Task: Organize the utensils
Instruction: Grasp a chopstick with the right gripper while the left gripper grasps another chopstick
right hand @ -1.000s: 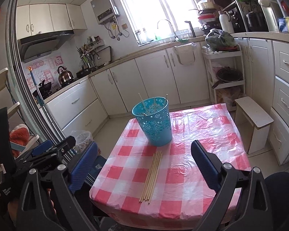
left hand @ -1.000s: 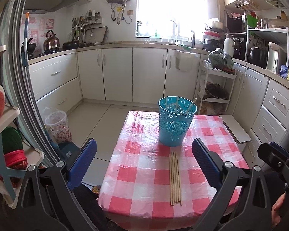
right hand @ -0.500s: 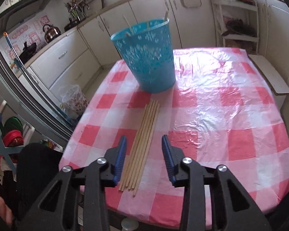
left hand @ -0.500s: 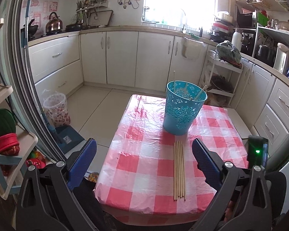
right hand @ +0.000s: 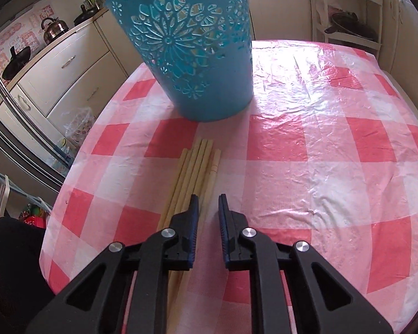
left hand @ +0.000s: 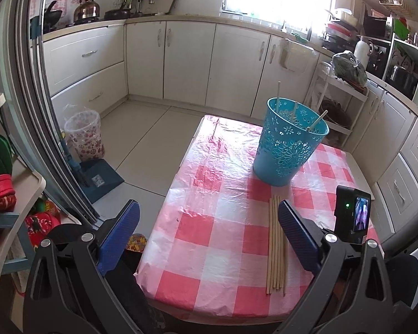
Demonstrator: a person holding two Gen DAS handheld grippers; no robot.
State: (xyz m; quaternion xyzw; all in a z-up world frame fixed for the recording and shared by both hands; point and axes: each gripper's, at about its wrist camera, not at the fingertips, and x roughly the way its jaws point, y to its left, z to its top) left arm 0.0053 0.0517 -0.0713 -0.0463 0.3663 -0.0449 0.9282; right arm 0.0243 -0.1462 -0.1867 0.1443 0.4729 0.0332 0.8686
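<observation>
A teal cut-out bucket stands on the pink-checked table with a few sticks poking out of it. Several wooden chopsticks lie side by side in front of it. My right gripper hovers low over their near part, its jaws closing to a narrow gap. The rightmost chopstick runs into that gap, and the pads do not press on it. My left gripper is wide open over the table's left edge, holding nothing.
White cabinets line the far walls. A lined waste bin and a dustpan stand on the floor at left. A shelf rack is close on the left, a wire rack beyond the table.
My right gripper dropped towards the chopsticks and its jaws narrowed from wide open to a slim gap. The left gripper sank and swung left, and the right gripper's back now shows in its view.
</observation>
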